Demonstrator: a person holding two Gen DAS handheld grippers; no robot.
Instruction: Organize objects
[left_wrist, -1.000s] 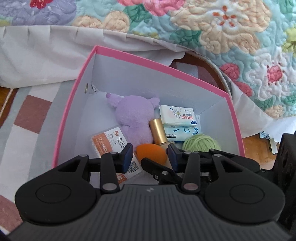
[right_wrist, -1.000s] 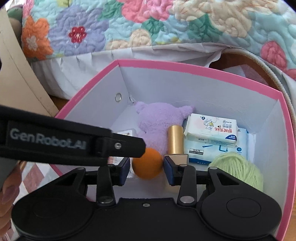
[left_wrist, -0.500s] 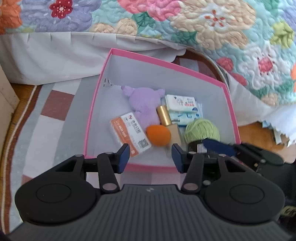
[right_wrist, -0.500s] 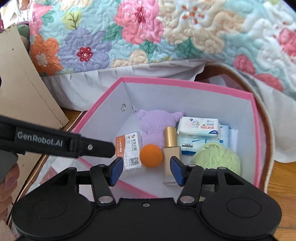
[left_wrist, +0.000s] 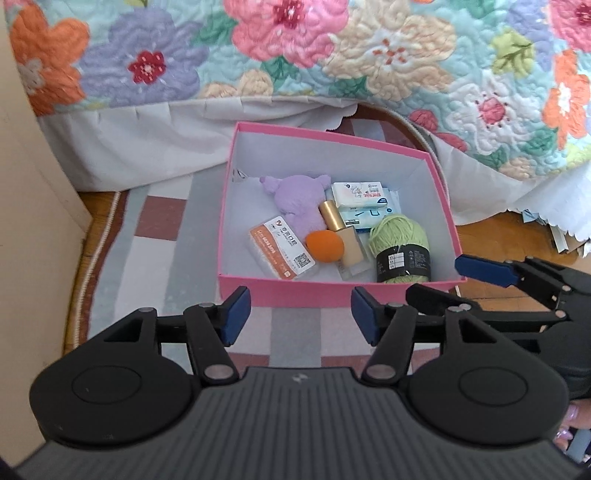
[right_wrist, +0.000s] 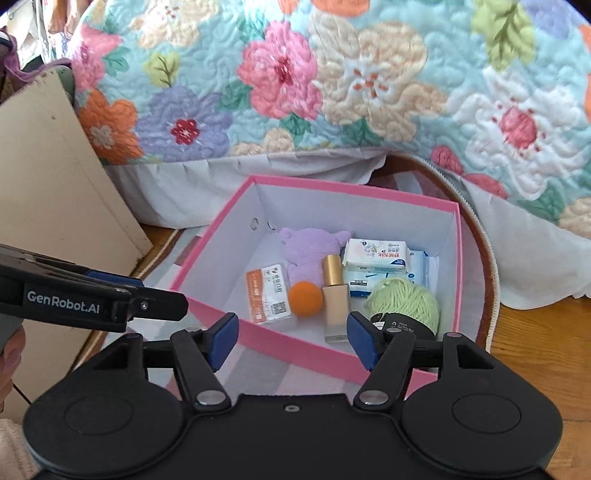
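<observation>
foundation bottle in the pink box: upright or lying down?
Lying down: the foundation bottle rests on the box floor, gold cap toward the plush toy.

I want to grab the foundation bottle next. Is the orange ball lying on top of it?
No, the orange ball lies on the box floor beside the foundation bottle, touching its left side.

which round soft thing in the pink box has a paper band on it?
The green yarn ball, in the box's near right corner, wears a black label band. The orange sponge ball beside the foundation bottle is bare.

I read "GenRobot.AI" in white on my left gripper (right_wrist: 110, 295), out left of the pink box (right_wrist: 295, 360); the printing on things inside it is too small for me.
</observation>
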